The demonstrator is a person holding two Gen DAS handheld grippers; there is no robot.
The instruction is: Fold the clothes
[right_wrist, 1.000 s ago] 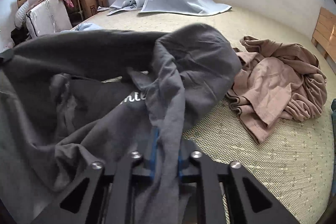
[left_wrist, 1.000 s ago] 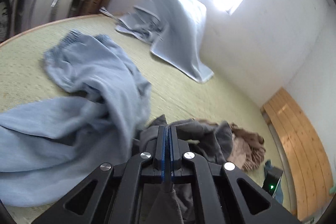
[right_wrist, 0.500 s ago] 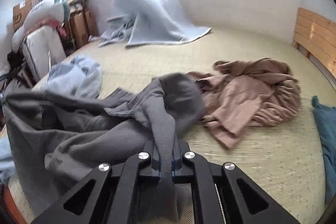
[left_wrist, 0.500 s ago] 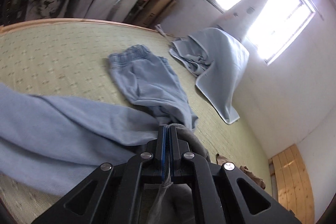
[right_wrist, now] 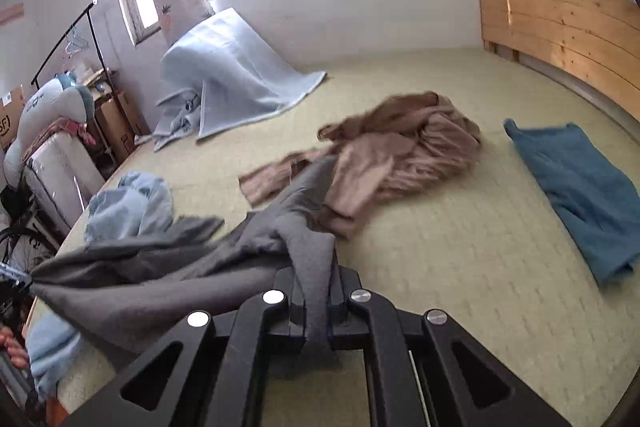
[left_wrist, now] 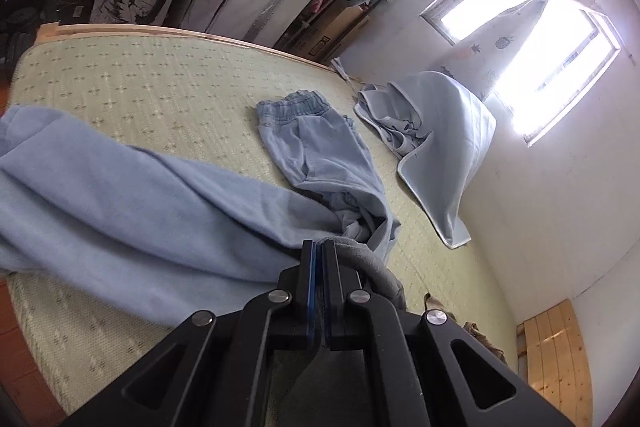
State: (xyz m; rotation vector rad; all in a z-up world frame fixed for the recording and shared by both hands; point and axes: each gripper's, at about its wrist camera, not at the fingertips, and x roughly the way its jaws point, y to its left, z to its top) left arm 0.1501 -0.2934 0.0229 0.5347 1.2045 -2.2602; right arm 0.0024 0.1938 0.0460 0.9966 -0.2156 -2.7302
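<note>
Grey cloth fills both grippers: the right gripper [right_wrist: 318, 311] is clamped on a bunched fold of the grey garment [right_wrist: 168, 267], which stretches taut, off the bed [right_wrist: 460, 267], to the left gripper [left_wrist: 319, 287], clenched on its other edge. Beyond lie a brown garment [right_wrist: 400, 155], a teal cloth [right_wrist: 580, 187], light blue trousers [left_wrist: 320, 151] and a pale blue blanket [left_wrist: 444, 147].

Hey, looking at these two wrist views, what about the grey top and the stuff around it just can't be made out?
- Grey top, right wrist view: its front and its full shape, bunched and motion-blurred.
- Left gripper, left wrist view: the grey cloth it pinches, mostly hidden behind the fingers.
- Brown garment: its type, crumpled and blurred.
- Light blue garment: cut off at the left edge.
</note>
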